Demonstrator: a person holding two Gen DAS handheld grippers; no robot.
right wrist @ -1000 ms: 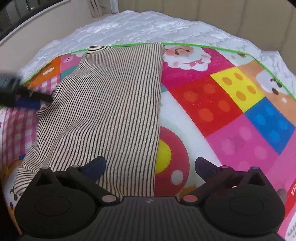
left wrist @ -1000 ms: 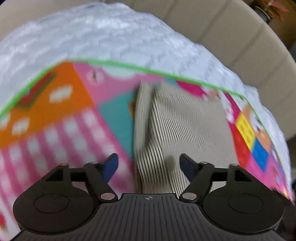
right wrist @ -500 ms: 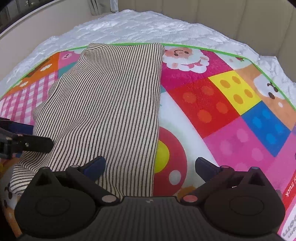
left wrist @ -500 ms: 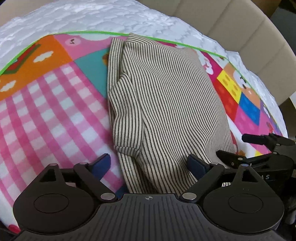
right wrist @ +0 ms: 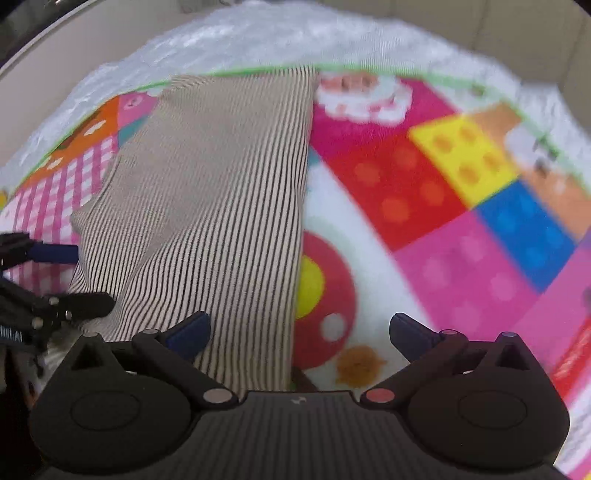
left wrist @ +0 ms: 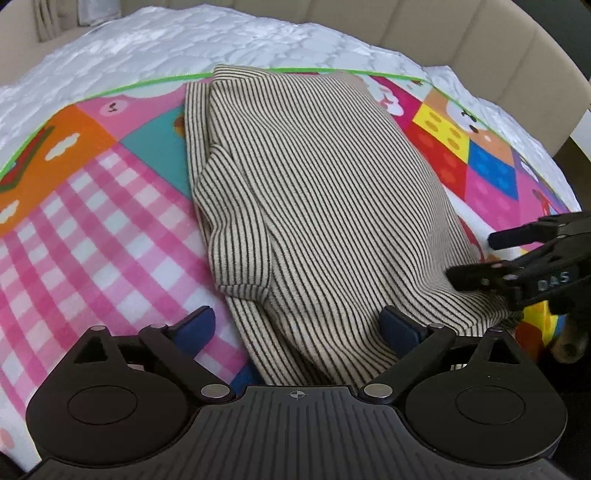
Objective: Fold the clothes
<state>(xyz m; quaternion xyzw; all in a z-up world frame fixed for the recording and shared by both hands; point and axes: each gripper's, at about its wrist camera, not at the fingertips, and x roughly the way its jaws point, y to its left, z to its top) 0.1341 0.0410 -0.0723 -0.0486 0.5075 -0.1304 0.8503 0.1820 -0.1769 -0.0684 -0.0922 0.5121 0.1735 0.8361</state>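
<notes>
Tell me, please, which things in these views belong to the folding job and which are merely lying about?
Belonging to the job:
striped garment
left gripper, jaws opening, the garment's near edge between them
right gripper, open

Merely there:
colourful play mat
white quilted cover
beige padded surround

Soft ribbed-knit striped garment (left wrist: pixel 325 206)
</notes>
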